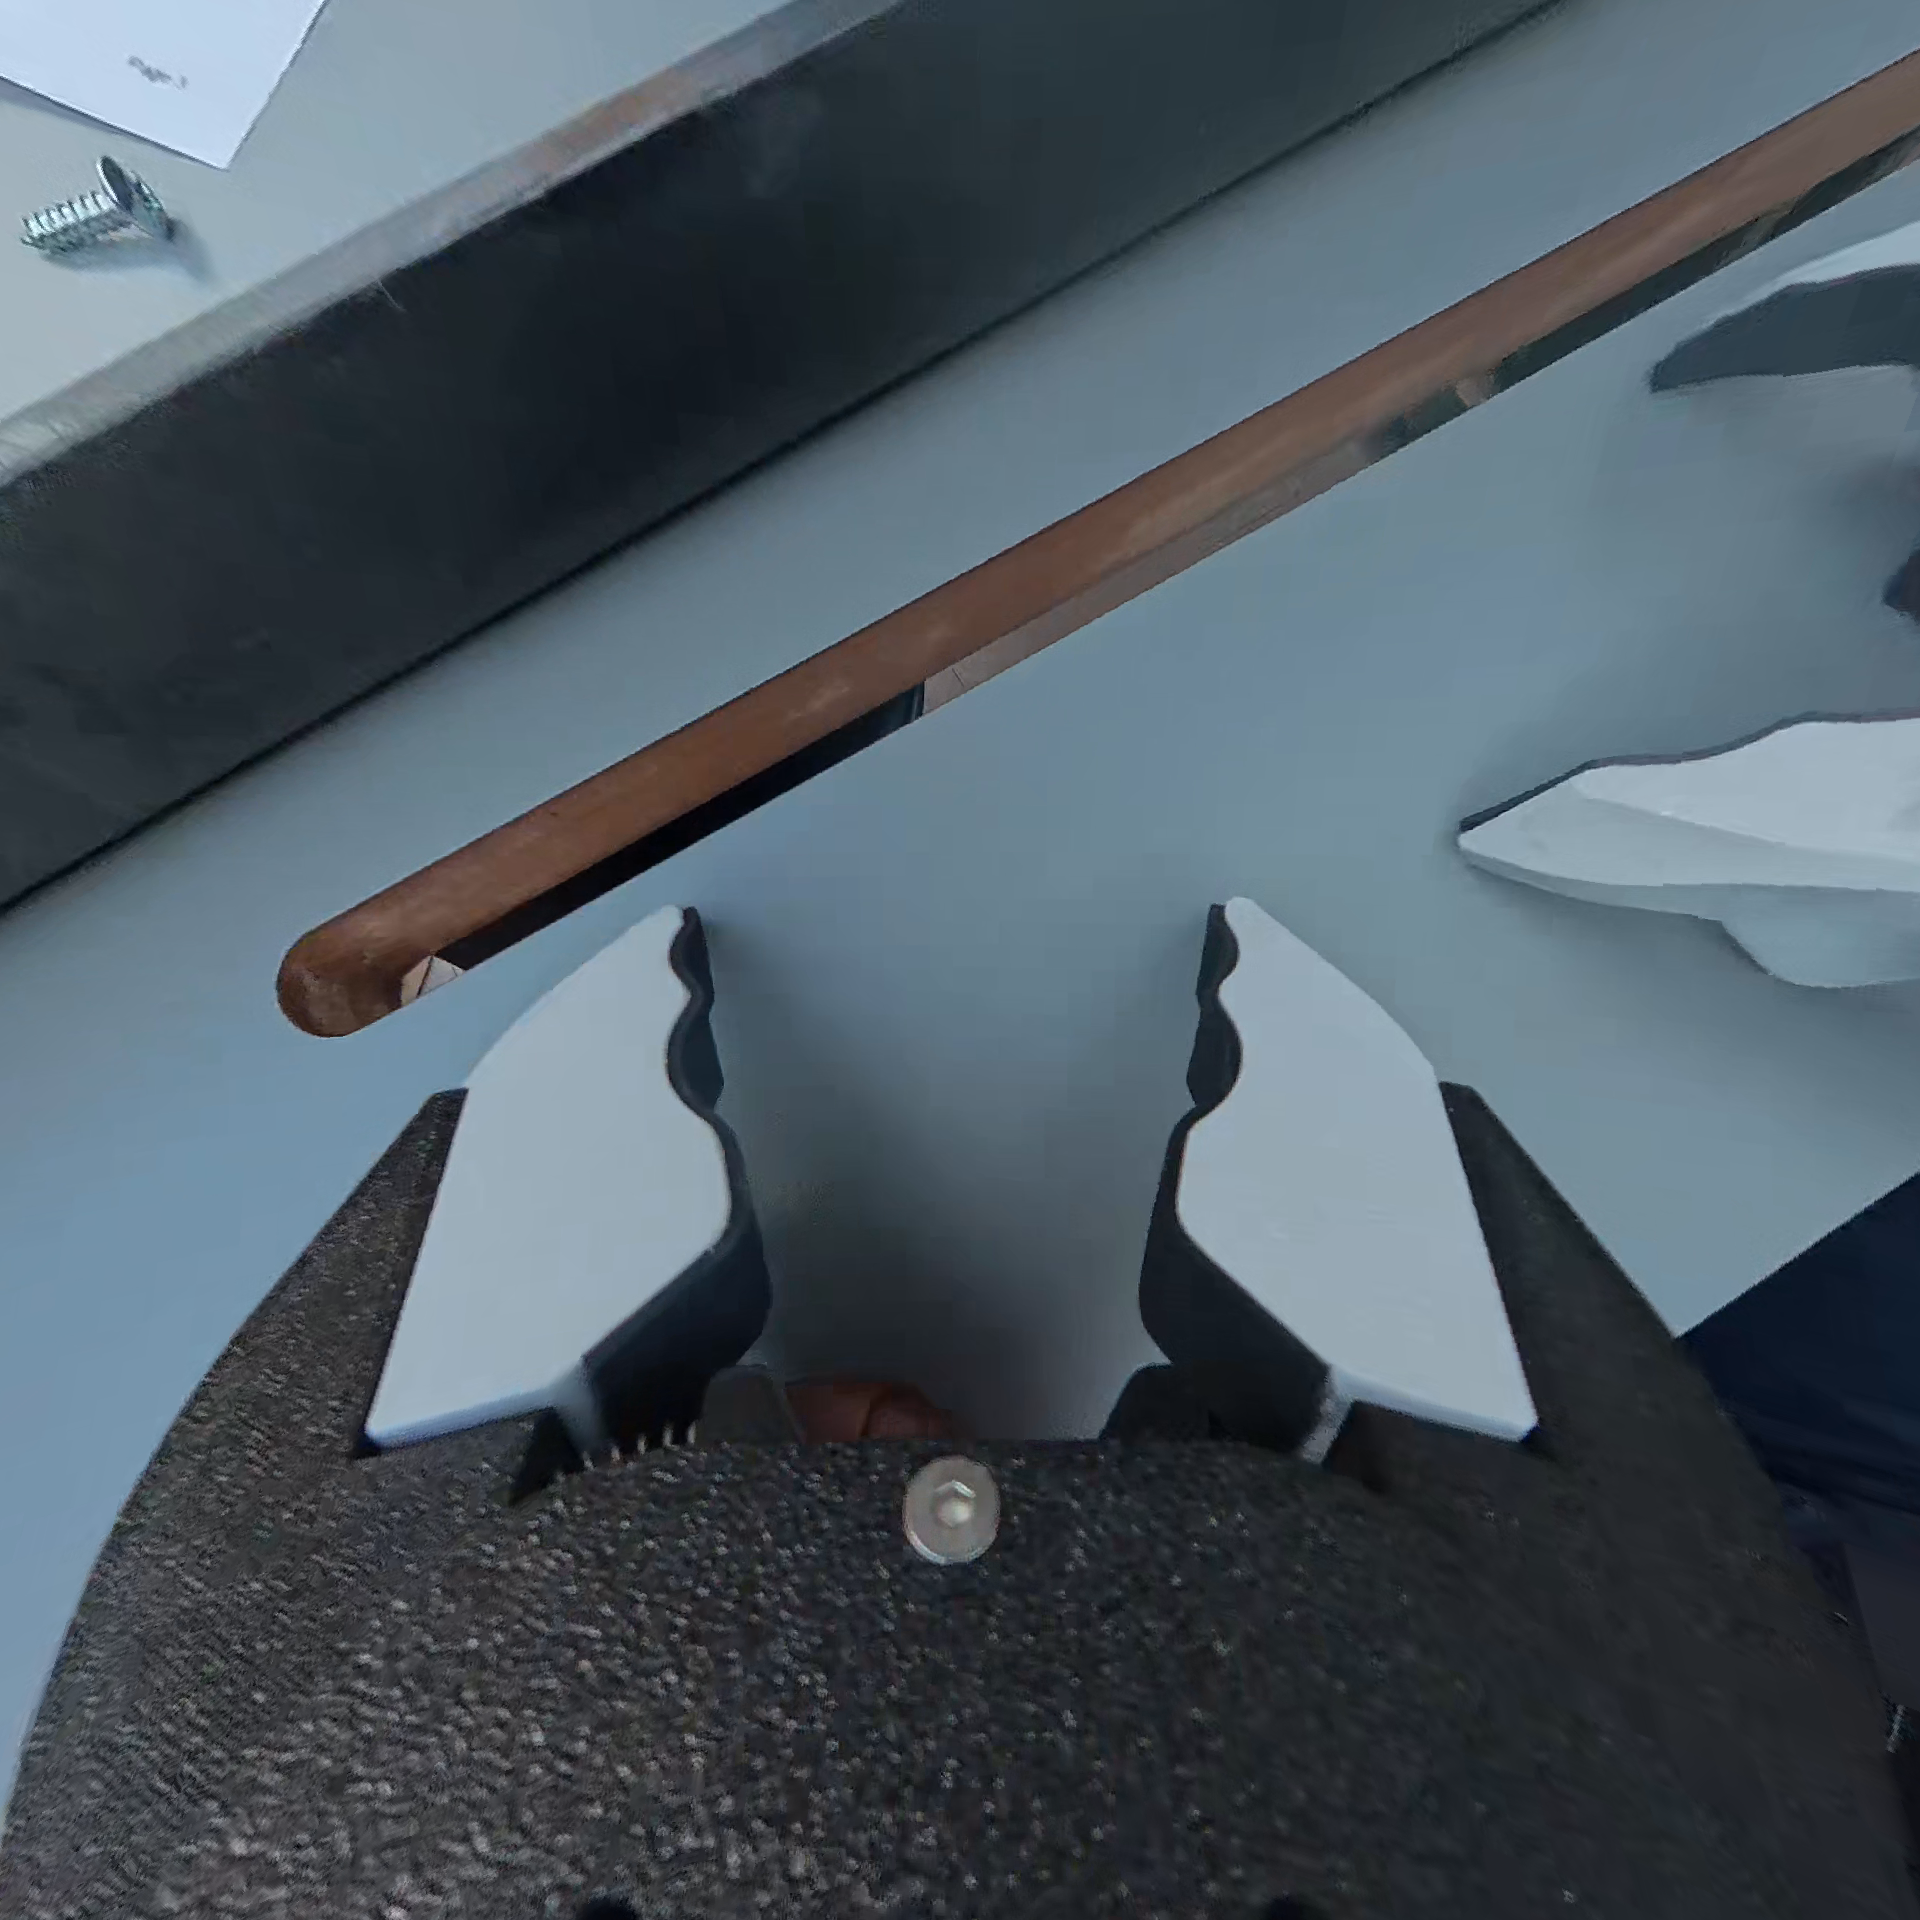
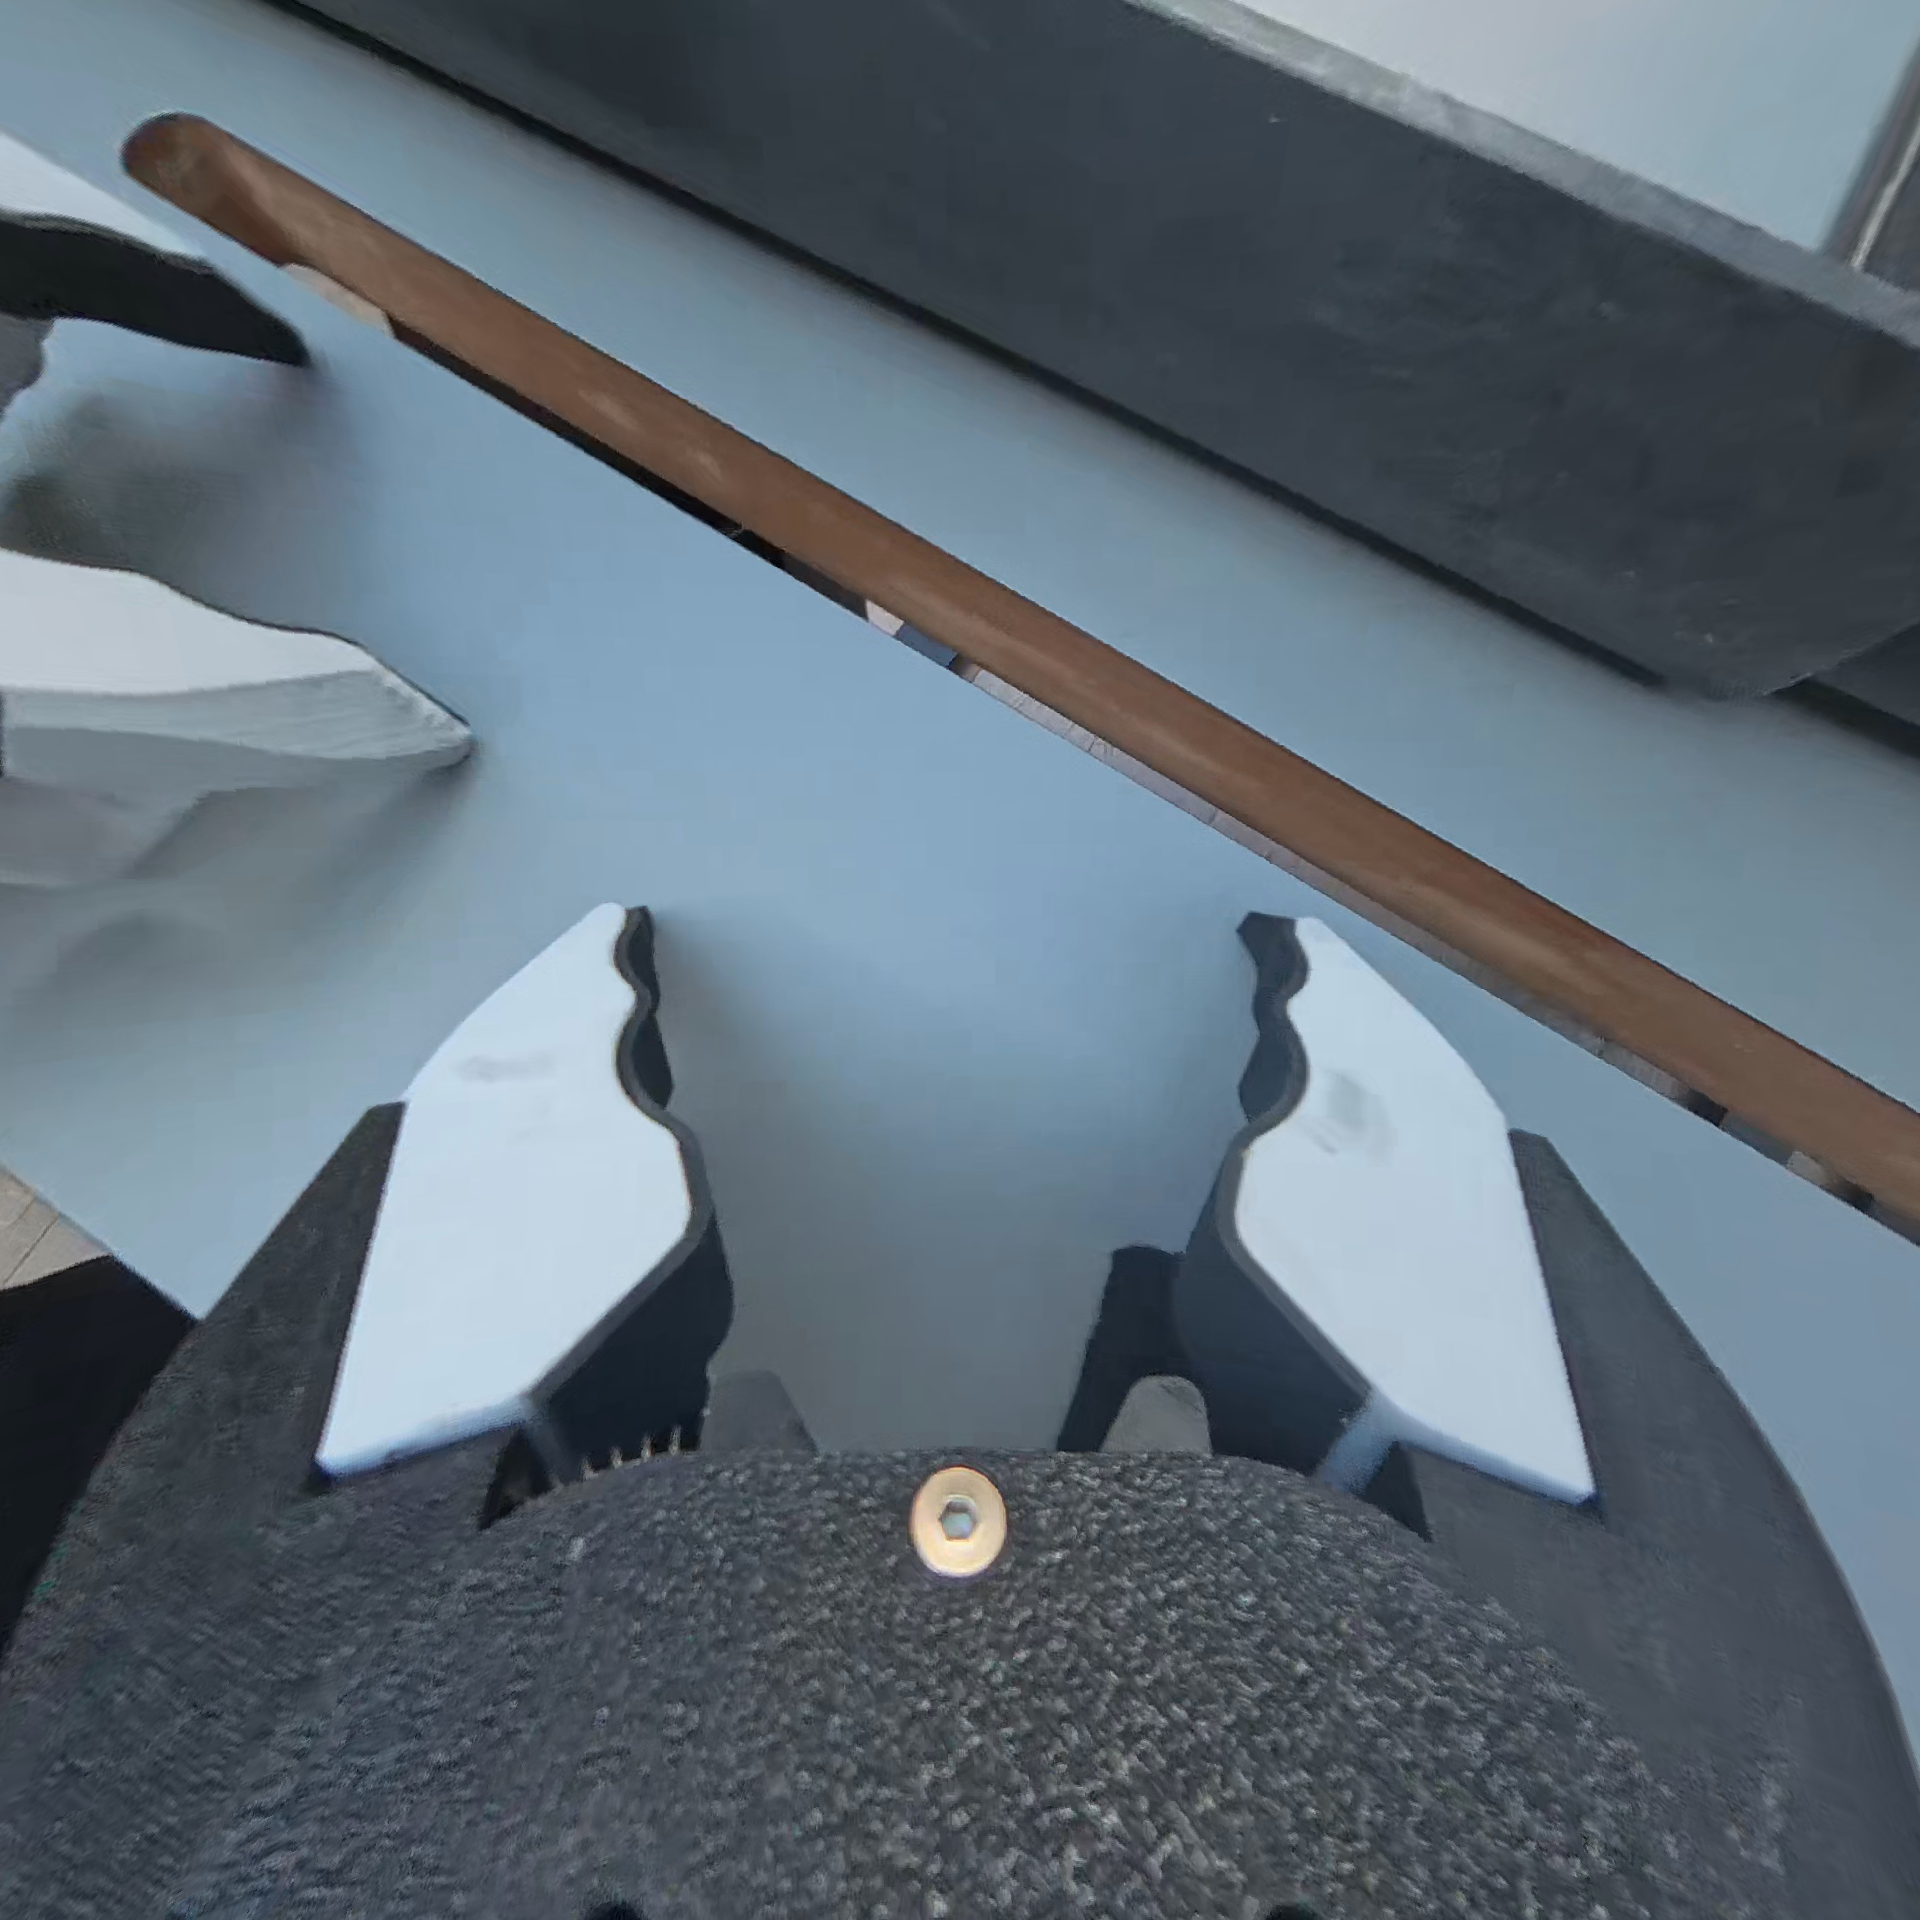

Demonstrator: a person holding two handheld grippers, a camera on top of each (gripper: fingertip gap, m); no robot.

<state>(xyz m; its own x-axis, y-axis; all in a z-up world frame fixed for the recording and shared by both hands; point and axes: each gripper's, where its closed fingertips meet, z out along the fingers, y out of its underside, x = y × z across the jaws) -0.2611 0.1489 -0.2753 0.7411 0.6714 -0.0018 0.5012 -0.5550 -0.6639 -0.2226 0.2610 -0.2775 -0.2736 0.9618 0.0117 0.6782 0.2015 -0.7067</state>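
Presently your left gripper [image 1: 956, 920] stands wide open with nothing between its pale blue, black-padded fingers [image 1: 582, 1143], poised over the pale grey-blue tabletop [image 1: 987, 810]. Nearest to it is the long, round brown wooden rod [image 1: 935, 613], whose rounded end lies just beside the left fingertip without touching it. Your right gripper [image 2: 945, 920] is likewise spread wide and holds nothing; the same rod passes close beyond its right fingertip, apart from it. Beyond the rod lies a long dark grey, rough-surfaced block [image 1: 468, 364]. A silver metal screw [image 1: 99, 213] and a white sheet of paper [image 1: 156, 62] rest on the far side of that block, well apart from both grippers.
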